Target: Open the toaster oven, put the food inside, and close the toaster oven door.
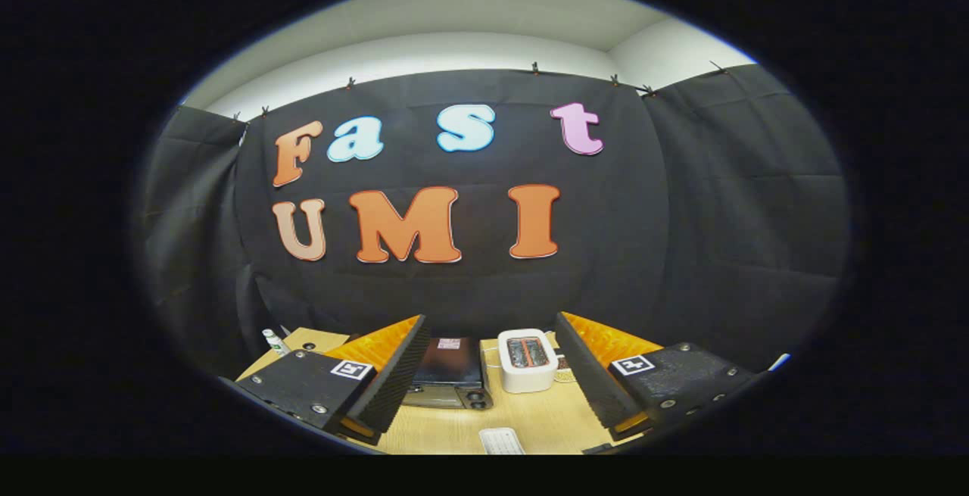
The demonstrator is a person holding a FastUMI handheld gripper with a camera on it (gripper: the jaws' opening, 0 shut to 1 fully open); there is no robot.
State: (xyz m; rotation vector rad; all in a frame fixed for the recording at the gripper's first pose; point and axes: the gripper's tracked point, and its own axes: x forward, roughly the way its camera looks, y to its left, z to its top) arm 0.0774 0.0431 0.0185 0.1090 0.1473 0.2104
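The gripper (pixel 484 375) is spread wide open with nothing between its fingers, just hanging above the wooden table (pixel 545 420). Both fingers (pixel 394 375) have orange bodies with dark ribbed pads on the inner faces, and each black mount carries a small square marker.

Looking through the gap: the toaster oven (pixel 450 375) sits just ahead, partly tucked behind the left finger. It's a dark box with a black top and a small label on it, a silvery front and a couple of knobs at the lower right corner. The door looks closed, though this high angle doesn't make it easy to tell.

Right next to it, toward the right finger, there's a white two-slot toaster (pixel 528 360) with its slots glowing reddish inside. Something small and round sits between that toaster and the right finger, too hidden to identify.

Closer in, a white flat object (pixel 501 441) lies on the table between the fingers, cut off at the bottom. Out past the left finger, a small white bottle with a green cap (pixel 274 340) stands near the table's far corner.
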